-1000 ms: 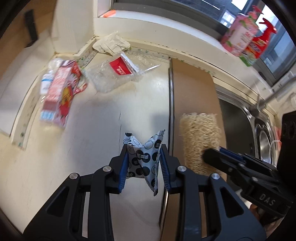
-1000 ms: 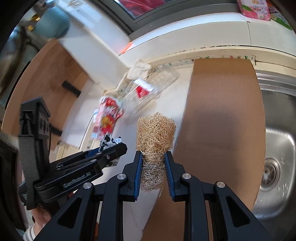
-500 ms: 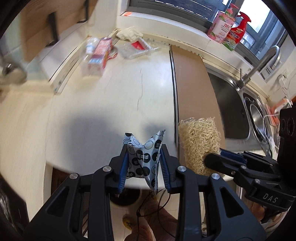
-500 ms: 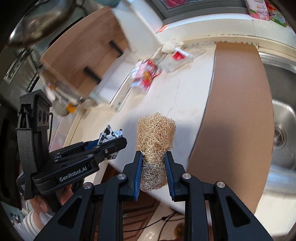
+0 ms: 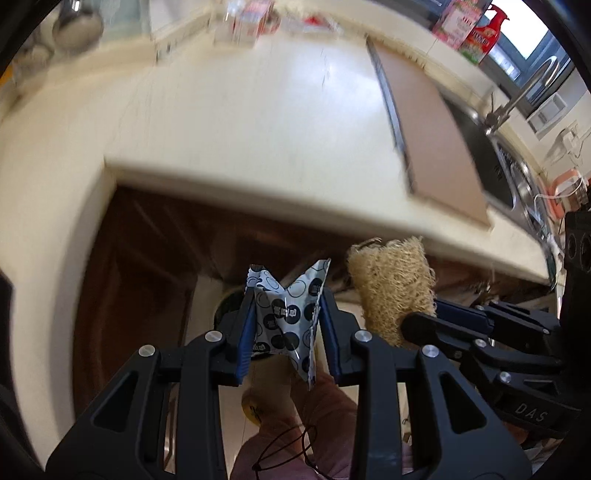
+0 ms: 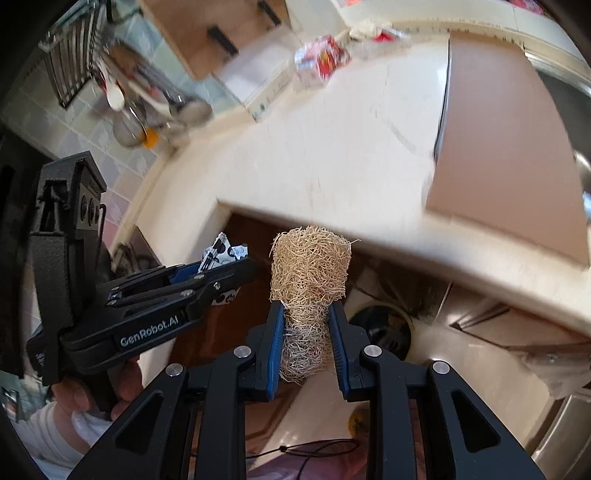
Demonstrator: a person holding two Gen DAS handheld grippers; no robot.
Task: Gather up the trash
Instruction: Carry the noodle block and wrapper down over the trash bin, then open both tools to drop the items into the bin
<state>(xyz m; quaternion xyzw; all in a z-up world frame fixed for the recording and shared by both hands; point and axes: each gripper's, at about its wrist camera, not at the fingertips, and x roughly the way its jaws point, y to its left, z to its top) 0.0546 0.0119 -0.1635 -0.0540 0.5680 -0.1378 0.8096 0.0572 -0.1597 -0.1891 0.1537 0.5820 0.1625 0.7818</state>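
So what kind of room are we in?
Most likely a home kitchen. There is a cream countertop with a steel sink and tap by the window, and ladles and utensils hanging on a tiled wall.

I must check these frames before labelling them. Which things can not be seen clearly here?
- Trash on the far countertop: motion blur, left wrist view.
- Dark round object on the floor: partly hidden by the loofah; a bin, cannot tell.
- Wrapper print: too small.
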